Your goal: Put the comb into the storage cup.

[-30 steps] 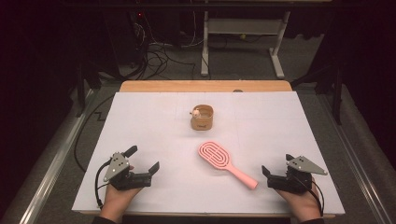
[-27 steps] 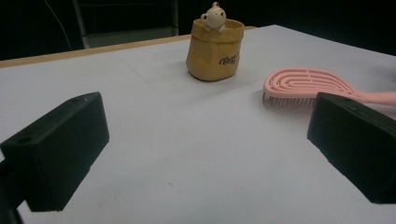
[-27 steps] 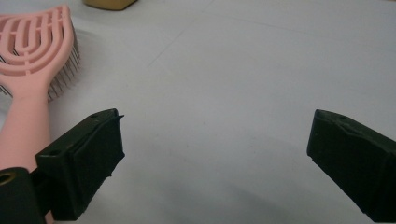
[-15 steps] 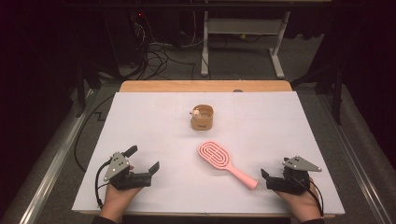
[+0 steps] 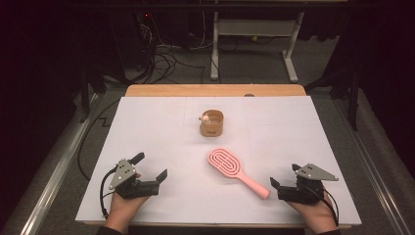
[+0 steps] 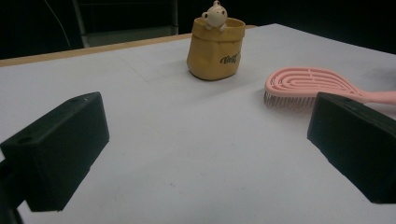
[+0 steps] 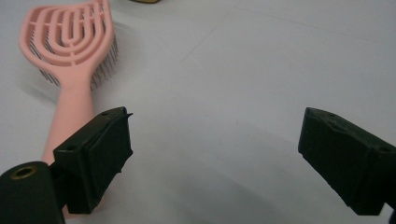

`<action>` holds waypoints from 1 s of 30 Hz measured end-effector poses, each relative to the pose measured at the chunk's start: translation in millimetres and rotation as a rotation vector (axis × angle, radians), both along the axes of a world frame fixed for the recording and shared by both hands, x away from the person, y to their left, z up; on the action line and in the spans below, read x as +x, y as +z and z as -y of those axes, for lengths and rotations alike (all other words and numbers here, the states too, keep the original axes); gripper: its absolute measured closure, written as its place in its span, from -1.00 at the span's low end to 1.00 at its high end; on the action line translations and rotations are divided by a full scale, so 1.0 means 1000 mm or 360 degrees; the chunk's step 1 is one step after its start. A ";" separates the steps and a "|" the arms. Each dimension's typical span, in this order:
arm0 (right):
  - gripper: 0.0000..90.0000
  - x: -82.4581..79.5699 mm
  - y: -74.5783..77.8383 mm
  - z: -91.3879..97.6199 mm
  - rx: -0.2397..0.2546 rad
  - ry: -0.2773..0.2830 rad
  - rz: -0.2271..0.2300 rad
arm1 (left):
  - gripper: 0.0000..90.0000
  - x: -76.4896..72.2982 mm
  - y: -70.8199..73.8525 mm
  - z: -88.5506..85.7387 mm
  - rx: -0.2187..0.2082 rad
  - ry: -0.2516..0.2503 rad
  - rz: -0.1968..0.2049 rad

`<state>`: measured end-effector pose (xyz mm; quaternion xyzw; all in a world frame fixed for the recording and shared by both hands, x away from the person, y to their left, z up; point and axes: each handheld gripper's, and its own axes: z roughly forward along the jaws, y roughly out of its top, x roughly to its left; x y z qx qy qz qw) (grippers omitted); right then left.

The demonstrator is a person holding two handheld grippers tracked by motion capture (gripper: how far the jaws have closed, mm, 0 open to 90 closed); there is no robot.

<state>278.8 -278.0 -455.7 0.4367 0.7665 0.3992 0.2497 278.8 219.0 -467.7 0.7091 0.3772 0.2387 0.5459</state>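
The left gripper [image 5: 149, 167] and right gripper [image 5: 285, 176] rest near the front edge of the white worktop [image 5: 161, 127], fingers spread and empty. The pink hairbrush [image 5: 237, 171] lies between them, handle just beside the right gripper. A tan pot [image 5: 212, 123] stands farther back.

Left gripper [image 5: 149, 166] and right gripper [image 5: 285, 176] rest low, jaws spread wide, empty.

Lab or test room with dark surroundings. A worktable [image 5: 147, 117] has a white cover and wooden edge. At 12 o'clock: a white desk frame [image 5: 254, 44] on grey carpet. At 11 o'clock: loose cables [image 5: 166, 58].
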 end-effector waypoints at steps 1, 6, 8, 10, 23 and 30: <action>-0.77 0.000 0.001 -0.001 0.0008 0.0006 0.0001 | -1.00 0.000 0.000 0.000 0.0000 0.0000 0.0000; -0.74 -0.003 0.004 -0.006 0.0070 0.0066 0.0018 | -1.00 0.000 0.000 0.000 0.0006 0.0000 -0.0003; -0.74 -0.004 0.005 -0.008 0.0071 0.0075 0.0022 | -1.00 0.000 0.000 0.000 0.0005 0.0000 -0.0003; -0.74 -0.005 0.006 -0.012 0.0089 0.0101 0.0037 | -1.00 0.001 0.000 0.000 -0.0007 0.0000 -0.0014; -0.65 -0.007 0.002 -0.032 0.0071 0.0277 0.0027 | -1.00 0.000 0.000 0.001 0.0002 -0.0005 -0.0003; -0.40 -0.006 0.000 -0.043 0.0059 0.0391 -0.0002 | -1.00 0.002 -0.001 0.001 0.0008 -0.0006 -0.0005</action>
